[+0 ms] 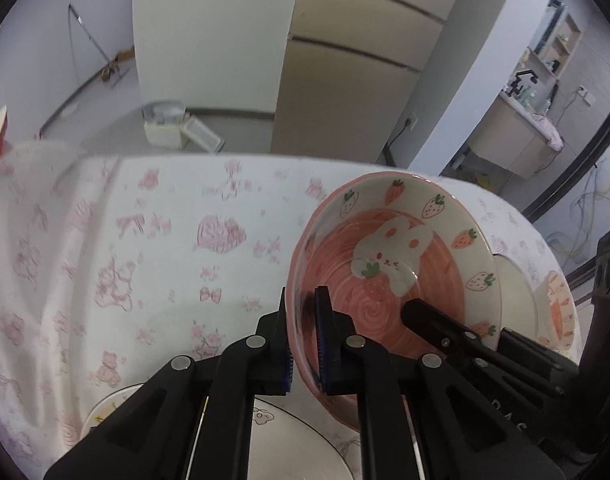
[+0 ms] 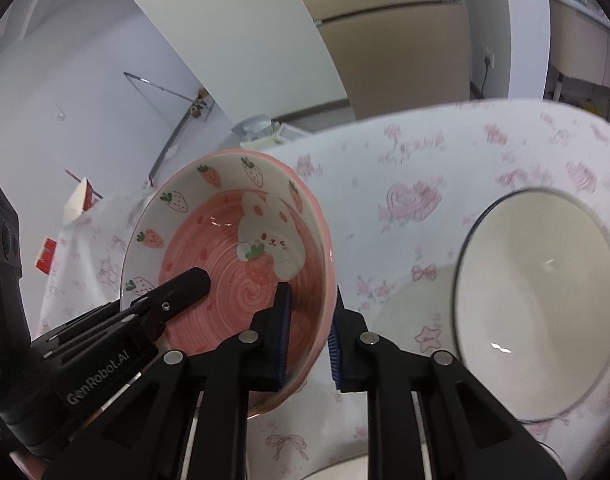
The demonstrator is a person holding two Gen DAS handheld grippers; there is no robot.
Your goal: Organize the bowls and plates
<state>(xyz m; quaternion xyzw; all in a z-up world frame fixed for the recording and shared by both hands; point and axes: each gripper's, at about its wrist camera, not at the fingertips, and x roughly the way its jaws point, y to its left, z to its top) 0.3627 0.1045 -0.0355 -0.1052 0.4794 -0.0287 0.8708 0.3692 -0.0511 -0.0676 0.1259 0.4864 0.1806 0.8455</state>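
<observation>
left gripper [image 1: 305,340]: clamped on the left rim of the pink ceramic strawberry-and-rabbit bowl [image 1: 389,264]
bowl: held clear above the white pink-printed tablecloth [image 1: 145,240], between both tools
right gripper [image 2: 309,336]: pinching the opposite rim
step: the person should lift both sides evenly, grips firm
facing: mouth tipped toward the cameras; round, so no long axis
white bowl [image 2: 537,320]: to the right, likely destination

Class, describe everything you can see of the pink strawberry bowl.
The pink strawberry bowl looks like glazed ceramic: pink outside, a cream inner band of strawberries, a pink swirled base with a white bunny. It is empty and tilted above the floral tablecloth. The left gripper clamps one side of its rim, the right gripper the opposite side, each with one finger inside and one outside.
</observation>
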